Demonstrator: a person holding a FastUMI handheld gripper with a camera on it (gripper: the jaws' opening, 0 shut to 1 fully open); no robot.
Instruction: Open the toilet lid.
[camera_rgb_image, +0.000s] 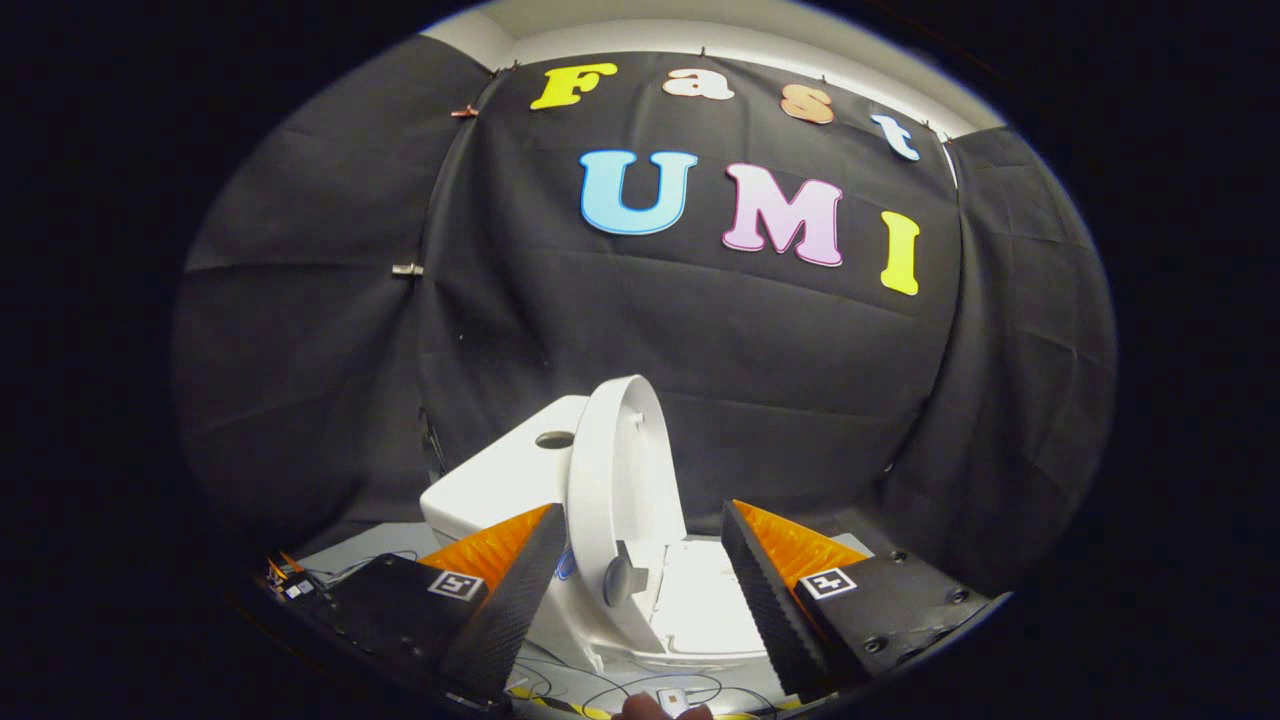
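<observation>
Claw (640, 560) spread wide, gripping nothing, the two fingers flanking the toilet without touching it. Toilet lid (615, 480) already raised, standing close to upright between the fingers and just beyond them, leaning back toward the tank (500, 480). Seat and bowl (700, 610) exposed below it, brightly lit.

Judged nearly done, with the risks lying in the withdrawal. Could have toppled forward and slammed shut if the lid was not fully past its balance point, or if a finger clipped its edge on the way out. Left finger (505, 590) sat very near the lid's rim, so a careless sideways drift looked the likeliest cause. Loose cables (560, 690) on the floor in front of the base could also have snagged.

Lid: smooth, glossy white plastic, a rounded oval shell with a raised lip and small bumper studs on its inner face; a grey hinge fitting (622, 578) near its foot. Tank: boxy, rounded corners, with an oval flush button recess (553, 439) on top. Finger faces: ribbed, wedge-shaped. Backdrop of matte, creased black cloth (760, 380).
</observation>
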